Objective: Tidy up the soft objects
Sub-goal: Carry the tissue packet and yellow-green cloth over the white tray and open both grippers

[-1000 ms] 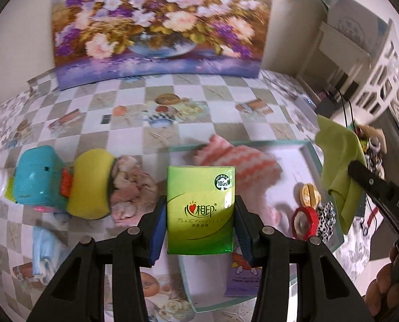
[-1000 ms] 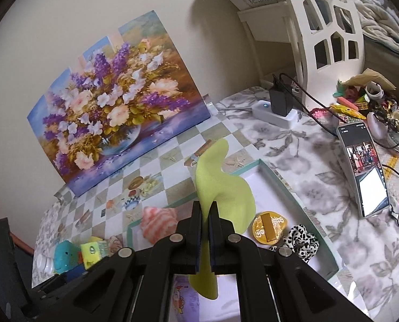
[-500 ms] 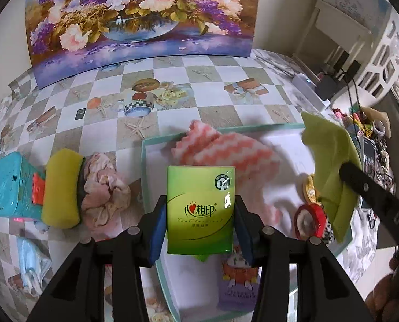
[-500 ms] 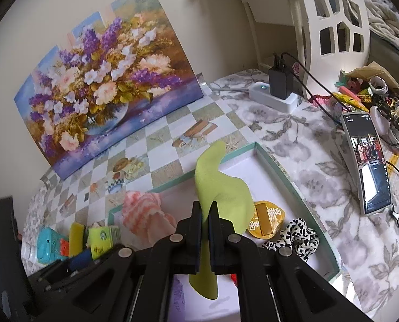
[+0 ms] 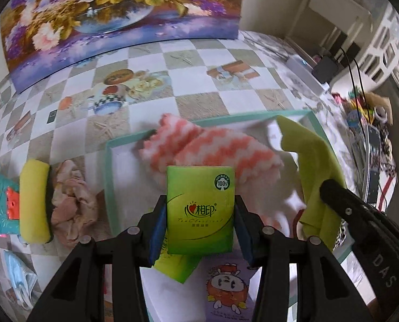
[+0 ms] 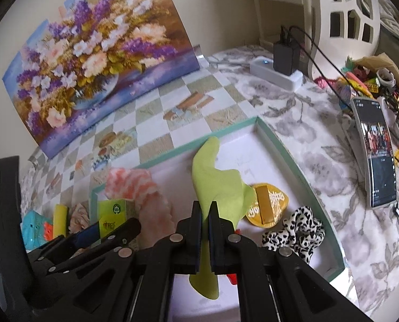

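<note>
A: Left tool (image 5: 200, 212) first — jaws part open, blue pads pressed on both sides of a green tissue pack (image 5: 200, 209), pack upright, printed face to the camera, held above the tray.

B: And the right tool (image 6: 205, 212)?

A: Jaws nearly together, pinching a lime-green cloth (image 6: 215, 182). The cloth sticks up past the fingertips and hangs below them, over the tray's white floor.

B: What's under them?

A: A shallow tray with a teal rim (image 6: 280, 145) on the bench (image 5: 199, 80). Inside it: a pink-and-white zigzag cloth (image 5: 213, 147) at the far left part, lapping the rim; a round gold packet (image 6: 266, 205) just beside the lime cloth; a black-and-white spotted scrunchie (image 6: 296, 230) near the right wall.

B: Outside the tray?

A: Left of it — a crumpled pink cloth (image 5: 70, 196), touching a yellow sponge (image 5: 34, 201), then a turquoise toy (image 5: 1, 204). A flower painting (image 5: 119, 13) leans against the wall at the back. A phone (image 6: 377, 153) lies well to the right, screen lit.
</note>
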Demonstrator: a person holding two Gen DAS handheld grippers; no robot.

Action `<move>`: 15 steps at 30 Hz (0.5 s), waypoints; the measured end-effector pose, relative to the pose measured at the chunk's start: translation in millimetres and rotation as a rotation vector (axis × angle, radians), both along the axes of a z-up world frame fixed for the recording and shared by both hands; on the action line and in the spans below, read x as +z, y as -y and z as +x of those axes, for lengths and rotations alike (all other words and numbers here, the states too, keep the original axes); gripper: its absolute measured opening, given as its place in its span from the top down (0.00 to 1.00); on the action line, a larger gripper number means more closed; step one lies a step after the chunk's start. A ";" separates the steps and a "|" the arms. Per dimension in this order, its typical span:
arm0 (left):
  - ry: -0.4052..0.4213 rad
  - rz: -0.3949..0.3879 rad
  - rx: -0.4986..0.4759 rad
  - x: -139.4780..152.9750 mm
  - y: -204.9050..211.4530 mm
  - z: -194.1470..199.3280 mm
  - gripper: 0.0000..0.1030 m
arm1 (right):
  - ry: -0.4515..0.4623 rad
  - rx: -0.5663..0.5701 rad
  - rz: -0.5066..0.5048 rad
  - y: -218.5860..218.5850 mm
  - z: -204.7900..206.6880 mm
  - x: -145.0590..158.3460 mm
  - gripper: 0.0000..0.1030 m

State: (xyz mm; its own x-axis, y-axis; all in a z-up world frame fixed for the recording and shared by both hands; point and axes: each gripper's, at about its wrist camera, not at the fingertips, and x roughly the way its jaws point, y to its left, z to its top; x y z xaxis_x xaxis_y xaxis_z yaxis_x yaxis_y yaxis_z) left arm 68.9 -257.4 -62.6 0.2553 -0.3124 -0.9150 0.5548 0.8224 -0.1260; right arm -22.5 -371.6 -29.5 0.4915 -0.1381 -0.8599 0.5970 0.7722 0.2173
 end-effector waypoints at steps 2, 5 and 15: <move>-0.009 0.004 -0.012 -2.6 2.6 -2.3 0.53 | -0.022 0.002 0.019 0.7 0.6 -6.3 0.95; -0.020 0.015 -0.018 -7.0 3.4 -3.6 0.53 | -0.052 0.009 0.038 0.4 1.5 -14.5 0.94; -0.033 -0.006 0.010 6.0 -7.5 -1.7 0.31 | -0.054 0.002 0.059 -0.8 -1.0 -17.8 0.92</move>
State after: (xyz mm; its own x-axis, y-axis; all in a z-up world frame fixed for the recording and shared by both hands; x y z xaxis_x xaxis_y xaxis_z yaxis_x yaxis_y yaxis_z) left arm 67.2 -249.9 -56.6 0.2284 -0.3155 -0.9210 0.5424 0.8268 -0.1488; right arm -23.5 -370.8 -47.2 0.4445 -0.0855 -0.8917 0.6075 0.7604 0.2299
